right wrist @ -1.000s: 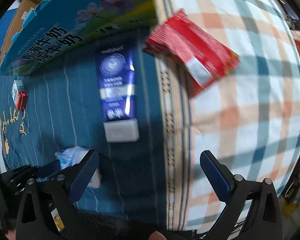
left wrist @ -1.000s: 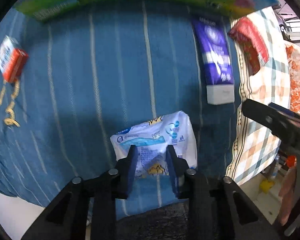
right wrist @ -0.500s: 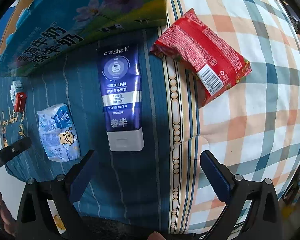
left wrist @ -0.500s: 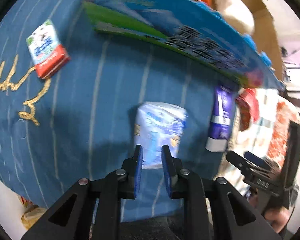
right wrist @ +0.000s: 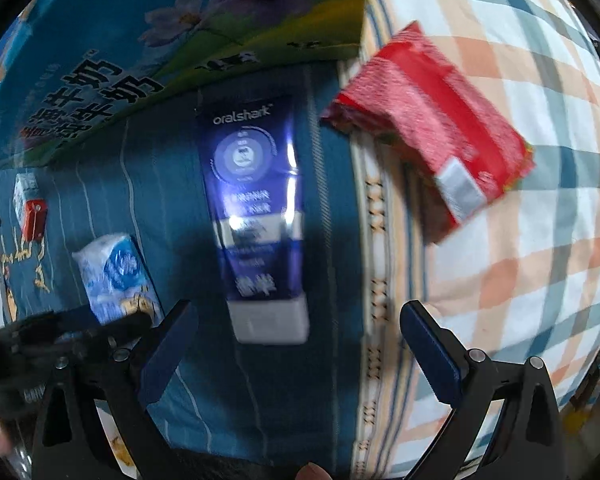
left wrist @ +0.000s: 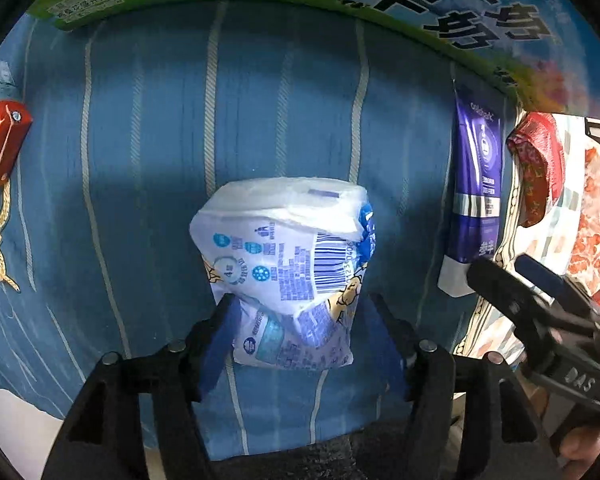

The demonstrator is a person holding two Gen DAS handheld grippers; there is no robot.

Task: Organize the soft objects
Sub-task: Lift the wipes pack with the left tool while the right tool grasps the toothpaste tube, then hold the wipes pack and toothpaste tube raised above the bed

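While left fingers [left wrist: 296,336] straddle the tissue pack [left wrist: 288,272], unclosed | pack soft, light, crinkly: pinch mid-body | right fingers [right wrist: 296,350] wide open, empty

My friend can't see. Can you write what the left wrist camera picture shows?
The left hand-held gripper is open around a white-and-blue tissue pack on a striped blue blanket. A purple tube and a red packet lie to the right.

White-blue tissue pack [left wrist: 288,264] on striped blue cloth, purple tube [right wrist: 256,220], red packet [right wrist: 428,160]
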